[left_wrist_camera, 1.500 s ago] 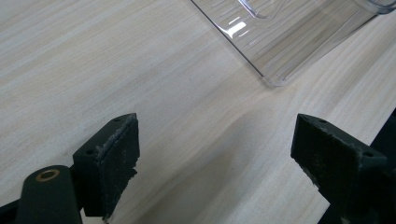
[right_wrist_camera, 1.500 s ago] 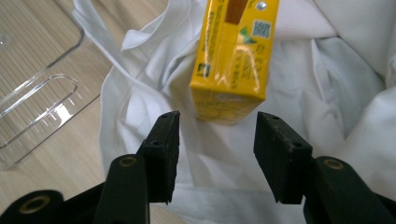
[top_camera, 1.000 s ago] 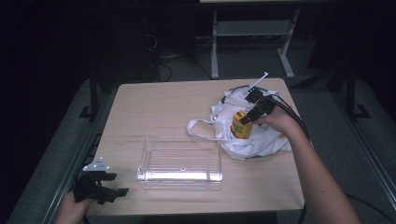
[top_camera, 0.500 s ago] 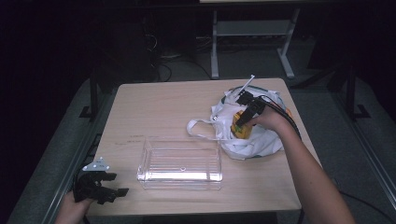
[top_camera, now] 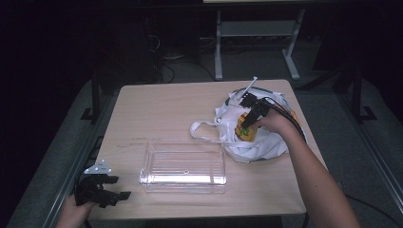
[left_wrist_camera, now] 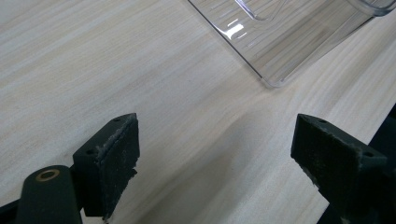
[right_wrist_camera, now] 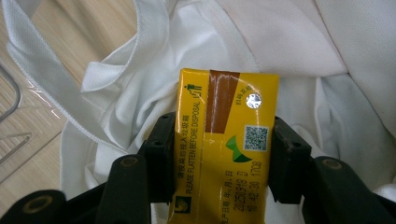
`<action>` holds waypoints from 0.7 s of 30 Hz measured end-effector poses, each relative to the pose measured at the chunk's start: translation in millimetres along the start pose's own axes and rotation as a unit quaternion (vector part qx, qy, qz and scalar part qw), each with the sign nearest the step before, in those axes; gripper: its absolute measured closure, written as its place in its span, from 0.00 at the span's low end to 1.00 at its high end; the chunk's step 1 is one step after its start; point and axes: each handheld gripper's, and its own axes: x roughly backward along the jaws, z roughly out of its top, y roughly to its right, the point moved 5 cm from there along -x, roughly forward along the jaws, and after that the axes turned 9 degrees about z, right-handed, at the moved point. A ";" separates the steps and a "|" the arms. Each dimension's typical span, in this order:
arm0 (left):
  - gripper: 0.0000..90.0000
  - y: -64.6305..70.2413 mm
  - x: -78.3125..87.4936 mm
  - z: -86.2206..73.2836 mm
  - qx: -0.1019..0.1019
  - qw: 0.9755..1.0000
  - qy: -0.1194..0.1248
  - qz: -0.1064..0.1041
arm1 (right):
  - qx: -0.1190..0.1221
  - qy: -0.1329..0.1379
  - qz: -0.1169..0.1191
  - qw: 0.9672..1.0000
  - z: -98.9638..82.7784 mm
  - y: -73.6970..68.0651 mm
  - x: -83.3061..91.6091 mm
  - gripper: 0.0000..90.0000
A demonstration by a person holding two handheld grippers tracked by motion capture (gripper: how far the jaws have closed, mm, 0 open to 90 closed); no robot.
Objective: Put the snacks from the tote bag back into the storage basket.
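A yellow drink carton lies in an open white cloth bag at the right of the table. My right gripper has just been closing its jaws, and the pads now press on the carton's two long sides. From above, that gripper points down into the bag with the carton under it. My left gripper rests open at the table's front left corner. Its jaws stand wide over bare wood with nothing between them.
A clear plastic box stands empty near the front middle of the table, and its corner lies just ahead of the left gripper. The bag's handles spread toward the box. A metal frame stands on the floor behind the table.
The right hand has shifted slightly down and left into the bag, onto the carton. The left hand has stayed where it was.
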 end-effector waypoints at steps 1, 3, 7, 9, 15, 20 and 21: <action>0.17 -0.2 -0.1 0.0 0.000 1.000 0.001 0.000 | 0.008 -0.001 -0.003 1.000 0.2 0.4 -0.2 0.58; 0.17 -0.2 0.0 -0.3 0.001 1.000 0.001 0.001 | 0.014 -0.004 -0.004 1.000 0.1 0.3 0.2 0.58; 0.17 -0.6 -0.1 -0.6 0.002 1.000 0.000 0.001 | 0.025 -0.004 -0.005 1.000 0.1 0.5 0.4 0.58; 0.17 -0.8 -0.1 -0.5 0.002 1.000 0.000 0.001 | 0.024 -0.004 -0.005 1.000 -0.1 0.9 1.2 0.58; 0.17 -0.4 -0.5 -0.5 0.003 1.000 0.000 0.001 | 0.025 0.010 -0.004 1.000 -1.0 3.7 11.2 0.58; 0.17 -0.3 0.3 -0.1 0.001 1.000 0.001 0.002 | 0.034 0.010 -0.011 0.999 0.6 2.0 23.5 0.58; 0.17 -0.3 0.3 -0.1 0.001 1.000 0.001 0.002 | 0.037 0.012 -0.014 0.999 1.0 1.4 25.9 0.58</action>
